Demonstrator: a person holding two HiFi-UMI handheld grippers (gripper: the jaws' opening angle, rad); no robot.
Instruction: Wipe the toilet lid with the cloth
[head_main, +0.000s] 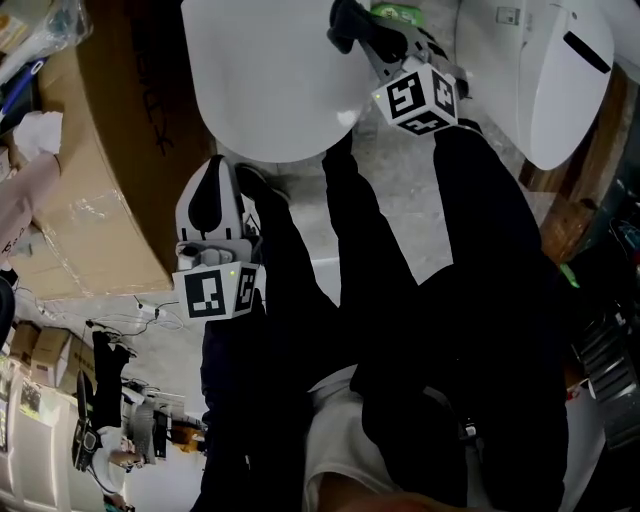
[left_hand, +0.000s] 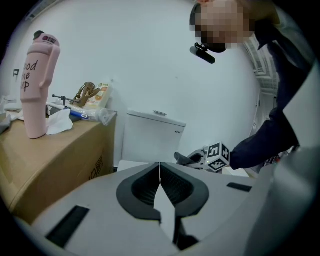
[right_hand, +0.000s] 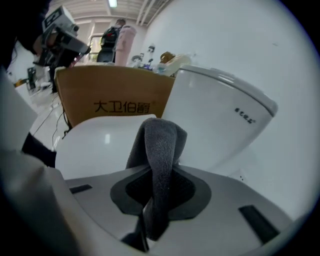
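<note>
We clamp the grey cloth (right_hand: 161, 145) in our right gripper (right_hand: 156, 172) at the toilet lid (head_main: 265, 80), whose far edge is cut off. We cannot tell if cloth and lid touch. Our left gripper (left_hand: 160, 172) is closed on nothing.

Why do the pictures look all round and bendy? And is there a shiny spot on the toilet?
Left gripper view and right gripper view: a wide-angle lens curves straight edges and leaves black corners. Right gripper view: a small bright glare spot on the glossy white toilet lid; the fuzzy grey cloth looks sharp. Head view: the person's dark clothes lose detail in shadow.
</note>
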